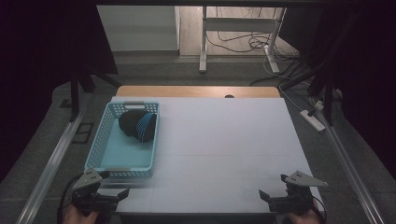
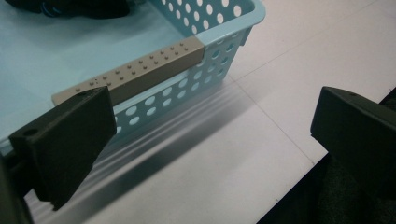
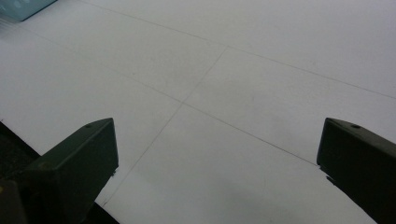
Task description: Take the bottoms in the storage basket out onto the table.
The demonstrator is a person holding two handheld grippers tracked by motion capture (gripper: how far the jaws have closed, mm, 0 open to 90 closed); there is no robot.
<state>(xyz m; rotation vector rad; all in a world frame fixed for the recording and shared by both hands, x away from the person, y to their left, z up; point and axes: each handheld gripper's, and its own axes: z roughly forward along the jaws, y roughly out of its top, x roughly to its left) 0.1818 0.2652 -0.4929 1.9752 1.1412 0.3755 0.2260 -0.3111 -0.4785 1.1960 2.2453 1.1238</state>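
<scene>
Inside one basket (image 1: 103, 140) (blue): one shoe (image 1: 138, 124).

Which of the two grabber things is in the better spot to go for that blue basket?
Probably the left gripper: it sits open at the near end of the blue basket, whose grey handle lies just ahead of its jaws. The right gripper is open too, but at the table's far corner.

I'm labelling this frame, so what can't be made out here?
- Dark bundle in the basket: high view too small and dim to identify; left gripper view crops it at the top edge.
- Hands: cut off by the high view's bottom edge.
</scene>
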